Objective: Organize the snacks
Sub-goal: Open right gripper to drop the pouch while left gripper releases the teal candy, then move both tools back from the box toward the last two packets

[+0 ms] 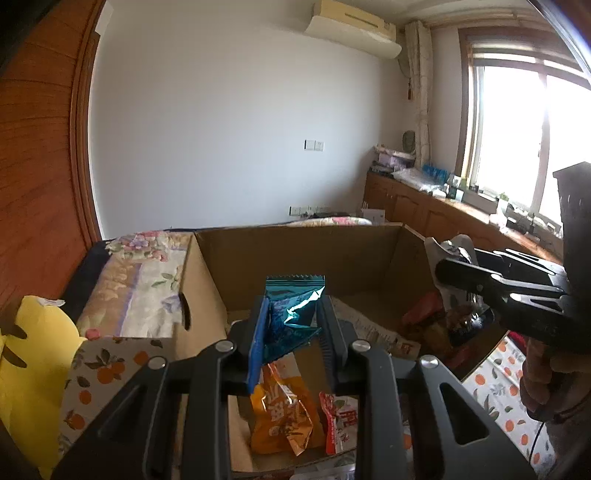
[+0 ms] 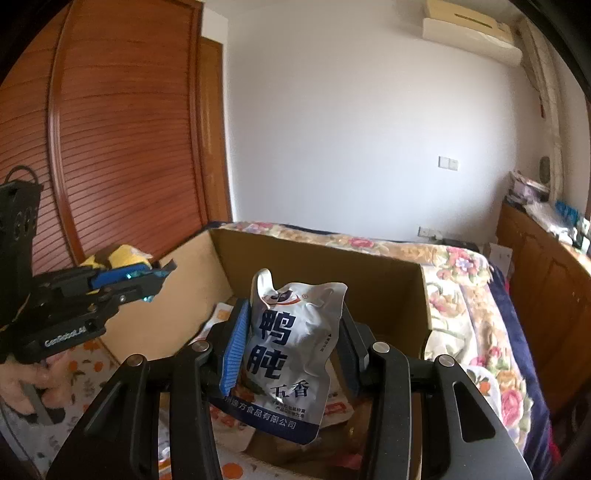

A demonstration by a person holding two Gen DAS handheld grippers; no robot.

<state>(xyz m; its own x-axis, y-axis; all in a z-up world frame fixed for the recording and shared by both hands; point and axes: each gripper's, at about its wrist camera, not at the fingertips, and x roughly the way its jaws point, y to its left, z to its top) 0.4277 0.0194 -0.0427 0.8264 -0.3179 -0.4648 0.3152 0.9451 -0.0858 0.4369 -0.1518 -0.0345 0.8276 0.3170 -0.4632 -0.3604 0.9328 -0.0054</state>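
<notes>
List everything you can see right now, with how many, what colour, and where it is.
Cardboard box: one, brown, open, on the bed.
Teal foil packet: one, in the left gripper's jaws, above the box.
White pouch with blue print: one, in the right gripper's jaws, above the box.
Orange snack packet: one, inside the box, near side.
Red and white packet: one, inside the box, beside the orange one.
Floral bedding: on the bed, behind and beside the box.
Air conditioner: one, cream, high on the wall.
Left gripper: black.
Right gripper: black.
</notes>
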